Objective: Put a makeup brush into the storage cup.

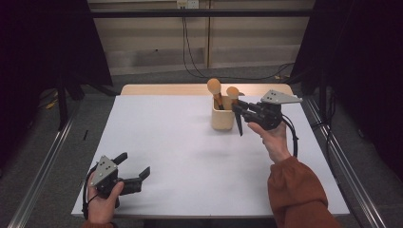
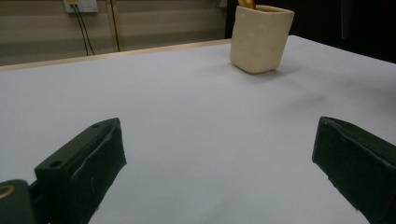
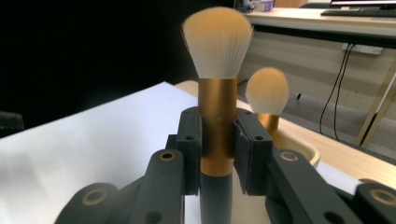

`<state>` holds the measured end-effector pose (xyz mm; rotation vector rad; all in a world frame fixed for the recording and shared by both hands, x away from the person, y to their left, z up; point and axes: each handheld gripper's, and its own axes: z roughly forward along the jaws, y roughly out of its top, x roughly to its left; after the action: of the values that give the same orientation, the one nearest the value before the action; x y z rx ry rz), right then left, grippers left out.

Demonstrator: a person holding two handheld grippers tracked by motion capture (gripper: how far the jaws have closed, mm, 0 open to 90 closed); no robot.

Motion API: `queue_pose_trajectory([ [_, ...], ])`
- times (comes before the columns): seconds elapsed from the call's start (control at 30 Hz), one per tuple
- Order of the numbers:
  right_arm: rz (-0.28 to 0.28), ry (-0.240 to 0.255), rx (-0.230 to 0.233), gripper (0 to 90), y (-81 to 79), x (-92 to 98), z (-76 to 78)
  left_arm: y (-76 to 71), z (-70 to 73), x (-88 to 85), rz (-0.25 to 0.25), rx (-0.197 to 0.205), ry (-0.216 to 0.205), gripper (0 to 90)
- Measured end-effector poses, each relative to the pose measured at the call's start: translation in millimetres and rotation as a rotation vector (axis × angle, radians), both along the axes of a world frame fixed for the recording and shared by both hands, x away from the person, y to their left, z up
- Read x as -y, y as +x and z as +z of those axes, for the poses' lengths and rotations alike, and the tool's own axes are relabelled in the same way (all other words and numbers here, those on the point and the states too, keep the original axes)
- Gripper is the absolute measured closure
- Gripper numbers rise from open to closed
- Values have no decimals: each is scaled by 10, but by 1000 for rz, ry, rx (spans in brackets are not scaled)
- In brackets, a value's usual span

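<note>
My right gripper (image 1: 241, 110) is shut on a makeup brush (image 1: 233, 92) with a tan bristle head, a gold ferrule and a black handle. In the right gripper view the pads clamp the gold ferrule (image 3: 216, 126), and the brush stands upright. The black handle hangs down just right of a cream cup (image 1: 222, 119). A second brush (image 1: 214, 86) stands in that cup, and its head (image 3: 267, 91) rises behind the held one. My left gripper (image 1: 134, 165) rests near the table's front left corner, open, with nothing between its jaws (image 2: 217, 163). The cup (image 2: 259, 39) stands far ahead of it.
The white table top (image 1: 180, 142) spreads between the two grippers. A wooden strip (image 1: 166, 89) runs along its far edge. Black cables (image 1: 190, 57) hang down the back wall, and dark curtains stand at both sides.
</note>
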<state>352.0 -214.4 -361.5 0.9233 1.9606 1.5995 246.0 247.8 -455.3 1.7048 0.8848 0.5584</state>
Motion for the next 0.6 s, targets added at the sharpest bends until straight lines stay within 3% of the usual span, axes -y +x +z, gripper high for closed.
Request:
queue_pose_trajectory([
  [0.6,-25,18,39,745,175,5,272,5,-6,12,-3,-1,-4,24],
])
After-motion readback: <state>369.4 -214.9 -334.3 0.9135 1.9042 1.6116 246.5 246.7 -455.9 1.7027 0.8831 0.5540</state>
